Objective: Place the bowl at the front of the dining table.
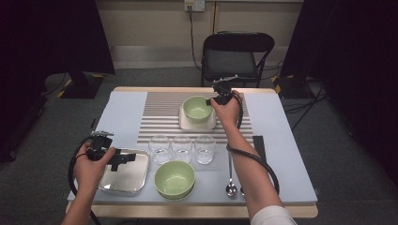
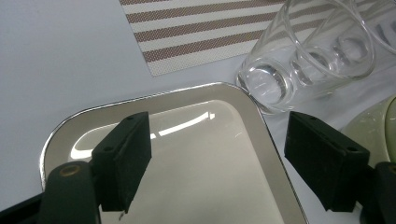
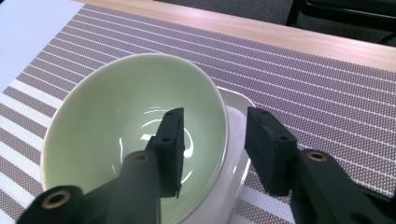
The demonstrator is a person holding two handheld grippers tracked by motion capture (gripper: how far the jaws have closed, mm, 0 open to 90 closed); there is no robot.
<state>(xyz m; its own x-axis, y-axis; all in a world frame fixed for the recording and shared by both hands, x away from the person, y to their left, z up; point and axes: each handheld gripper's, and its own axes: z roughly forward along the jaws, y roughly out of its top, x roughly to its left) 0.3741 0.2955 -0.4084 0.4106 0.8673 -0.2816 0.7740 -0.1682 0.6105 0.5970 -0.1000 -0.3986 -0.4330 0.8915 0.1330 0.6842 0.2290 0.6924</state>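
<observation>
A pale green bowl (image 1: 197,108) (image 3: 116,116) sits on a white square plate (image 1: 197,124) (image 3: 236,154) at the far middle of the striped placemat (image 1: 159,117). My right gripper (image 1: 213,100) (image 3: 215,149) straddles the bowl's right rim, one jaw inside and one outside. A gap shows on both sides of the rim, so it stands open. At the near left, my left gripper (image 1: 126,158) (image 2: 217,158) hovers open just above a shiny steel tray (image 1: 124,180) (image 2: 154,98), with nothing between its jaws.
Three clear glasses (image 1: 181,147) (image 2: 299,60) stand in a row mid-table. A second green bowl (image 1: 174,178) sits near the front edge, and a spoon (image 1: 230,185) lies to its right. A black folding chair (image 1: 232,56) stands behind the table.
</observation>
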